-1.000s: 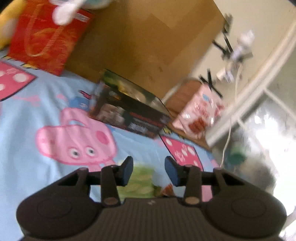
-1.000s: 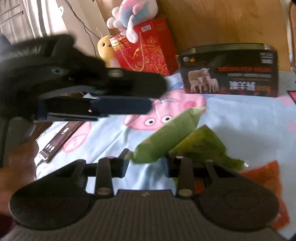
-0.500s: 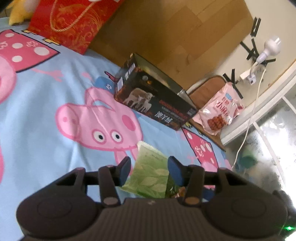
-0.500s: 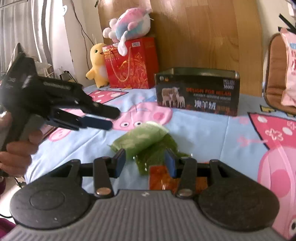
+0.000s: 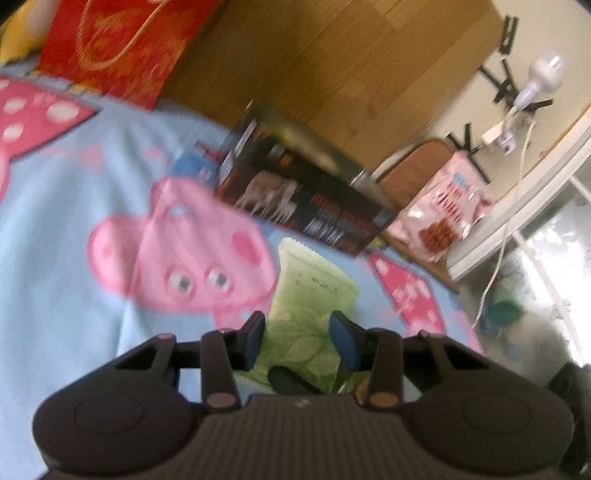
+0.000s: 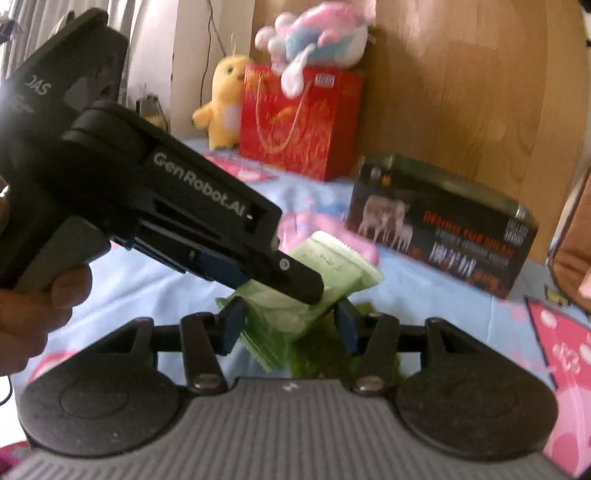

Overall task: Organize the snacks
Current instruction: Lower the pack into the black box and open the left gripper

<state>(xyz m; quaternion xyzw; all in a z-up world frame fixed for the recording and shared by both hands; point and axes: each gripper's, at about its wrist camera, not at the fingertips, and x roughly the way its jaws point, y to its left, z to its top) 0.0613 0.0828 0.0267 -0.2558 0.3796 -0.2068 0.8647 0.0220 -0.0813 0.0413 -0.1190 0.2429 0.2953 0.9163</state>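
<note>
A pale green snack packet [image 5: 314,295] lies on the Peppa Pig sheet, also in the right wrist view [image 6: 332,266]. My left gripper [image 5: 297,338] is open, its jaws either side of the packet's near end; it shows from the side in the right wrist view [image 6: 288,280], tips over the packet. My right gripper [image 6: 290,325] is open just short of the same packet, with darker green wrappers [image 6: 321,350] below it. A dark open box [image 5: 303,199] with sheep pictures stands behind, also in the right wrist view [image 6: 439,225].
A red gift bag [image 6: 295,122], a yellow chick plush [image 6: 225,99] and a pastel plush [image 6: 314,33] stand at the wooden headboard [image 5: 332,66]. A pink snack bag [image 5: 447,214] leans on a brown chair off the bed's right edge. A white cable hangs there.
My left gripper moved forward over the green packet, which now sits between its jaws. My right gripper moved closer to the packet and the left gripper.
</note>
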